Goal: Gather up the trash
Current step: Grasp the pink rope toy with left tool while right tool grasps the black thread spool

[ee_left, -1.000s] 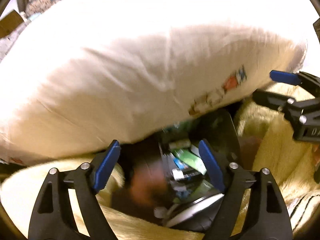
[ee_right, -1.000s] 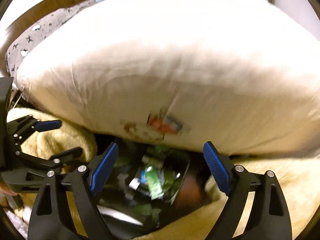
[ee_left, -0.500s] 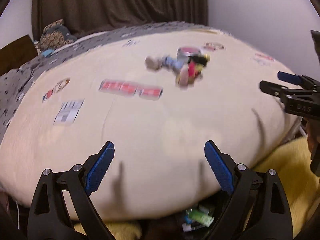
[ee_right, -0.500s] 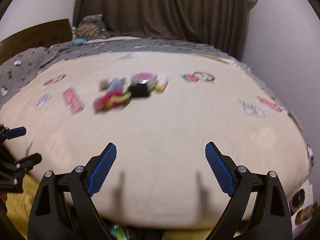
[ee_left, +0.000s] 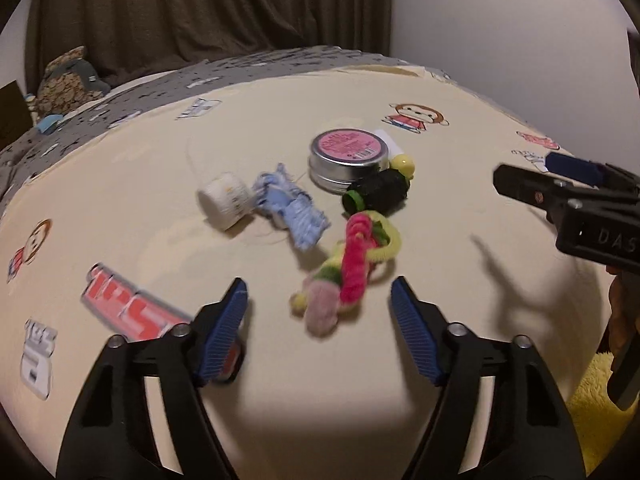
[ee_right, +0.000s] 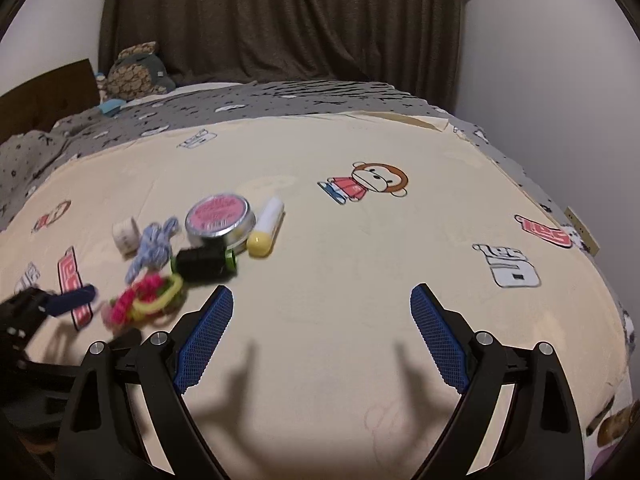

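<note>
A cluster of small items lies on a cream printed bed cover (ee_left: 460,200). A pink and yellow fuzzy hair tie (ee_left: 352,264) lies nearest, just beyond my left gripper (ee_left: 318,320), which is open and empty. Behind it are a blue yarn scrap (ee_left: 292,208), a white roll (ee_left: 226,200), a round tin with a pink lid (ee_left: 348,156), a black spool with a green end (ee_left: 378,194) and a yellow-capped tube (ee_left: 402,164). My right gripper (ee_right: 320,332) is open and empty over bare cover, right of the cluster (ee_right: 200,256).
A grey patterned blanket (ee_right: 280,100) and a stuffed toy (ee_right: 136,72) lie at the bed's far end before a dark curtain (ee_right: 280,20). A white wall (ee_right: 560,80) is on the right. Yellow fleece (ee_left: 592,400) shows at the lower right of the left wrist view.
Both grippers rose from the bin under the bed's edge and now look across the bed top. The item cluster has come closer to the left gripper.
</note>
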`<state>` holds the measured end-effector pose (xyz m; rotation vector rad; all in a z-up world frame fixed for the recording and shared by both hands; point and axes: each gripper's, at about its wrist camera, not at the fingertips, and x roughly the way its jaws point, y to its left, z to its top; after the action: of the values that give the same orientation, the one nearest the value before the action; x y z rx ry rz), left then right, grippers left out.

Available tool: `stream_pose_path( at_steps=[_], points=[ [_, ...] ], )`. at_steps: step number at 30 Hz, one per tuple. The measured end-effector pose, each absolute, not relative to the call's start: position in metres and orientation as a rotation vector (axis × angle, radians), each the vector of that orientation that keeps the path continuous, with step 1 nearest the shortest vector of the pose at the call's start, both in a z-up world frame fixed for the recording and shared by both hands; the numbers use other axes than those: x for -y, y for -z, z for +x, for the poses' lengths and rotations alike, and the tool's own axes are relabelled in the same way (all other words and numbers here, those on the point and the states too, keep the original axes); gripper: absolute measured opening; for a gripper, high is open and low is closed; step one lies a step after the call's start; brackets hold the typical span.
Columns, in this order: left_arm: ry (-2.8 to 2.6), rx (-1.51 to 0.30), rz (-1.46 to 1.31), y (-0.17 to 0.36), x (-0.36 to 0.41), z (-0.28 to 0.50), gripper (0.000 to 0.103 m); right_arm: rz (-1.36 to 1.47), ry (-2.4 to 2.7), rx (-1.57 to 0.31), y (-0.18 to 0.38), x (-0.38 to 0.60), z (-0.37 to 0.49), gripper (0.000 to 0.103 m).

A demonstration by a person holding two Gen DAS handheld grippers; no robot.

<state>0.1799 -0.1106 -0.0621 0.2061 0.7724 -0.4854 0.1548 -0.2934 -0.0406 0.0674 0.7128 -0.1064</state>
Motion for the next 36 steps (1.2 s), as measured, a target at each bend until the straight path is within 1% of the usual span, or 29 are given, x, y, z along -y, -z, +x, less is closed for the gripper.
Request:
stream_pose_path(
  at_steps=[1, 2, 8, 15, 18, 19, 20, 21, 22, 23, 31, 36],
  points=[
    [0.500, -0.783, 0.214, 0.065, 0.113, 0.182, 0.042, 0.077, 0.097, -0.720, 0.043, 0.293, 0.159, 0.091],
    [0.512, -0.791, 0.225, 0.066, 0.114, 0.182, 0.033, 0.081, 0.090, -0.725, 0.044, 0.293, 0.163, 0.091],
    [0.472, -0.782, 0.222, 0.060, 0.087, 0.172, 0.025, 0.063, 0.023, -0.749, 0.058, 0.269, 0.183, 0.091],
    [0.418, -0.790, 0.186, 0.056, 0.047, 0.168, 0.024, 0.029, -0.050, -0.800, 0.072, 0.232, 0.209, 0.091],
    [0.413, -0.792, 0.176, 0.056, 0.038, 0.167, 0.024, 0.020, -0.073, -0.816, 0.074, 0.220, 0.217, 0.090],
    [0.412, -0.792, 0.174, 0.055, 0.037, 0.167, 0.024, 0.011, -0.075, -0.822, 0.074, 0.215, 0.221, 0.088],
    [0.411, -0.792, 0.171, 0.055, 0.034, 0.165, 0.024, 0.006, -0.076, -0.826, 0.075, 0.214, 0.223, 0.080],
    [0.411, -0.792, 0.169, 0.055, 0.033, 0.164, 0.024, 0.000, -0.081, -0.839, 0.076, 0.211, 0.226, 0.068],
    [0.411, -0.792, 0.166, 0.054, 0.032, 0.163, 0.024, -0.004, -0.083, -0.852, 0.078, 0.209, 0.228, 0.063],
    [0.411, -0.792, 0.163, 0.054, 0.030, 0.161, 0.024, -0.009, -0.079, -0.855, 0.079, 0.209, 0.229, 0.056],
    [0.394, -0.771, 0.155, 0.047, 0.022, 0.138, 0.024, -0.044, -0.108, -0.810, 0.073, 0.207, 0.198, 0.056],
    [0.400, -0.759, 0.146, 0.043, 0.024, 0.113, 0.024, -0.094, -0.119, -0.754, 0.061, 0.211, 0.149, 0.056]
  ],
)
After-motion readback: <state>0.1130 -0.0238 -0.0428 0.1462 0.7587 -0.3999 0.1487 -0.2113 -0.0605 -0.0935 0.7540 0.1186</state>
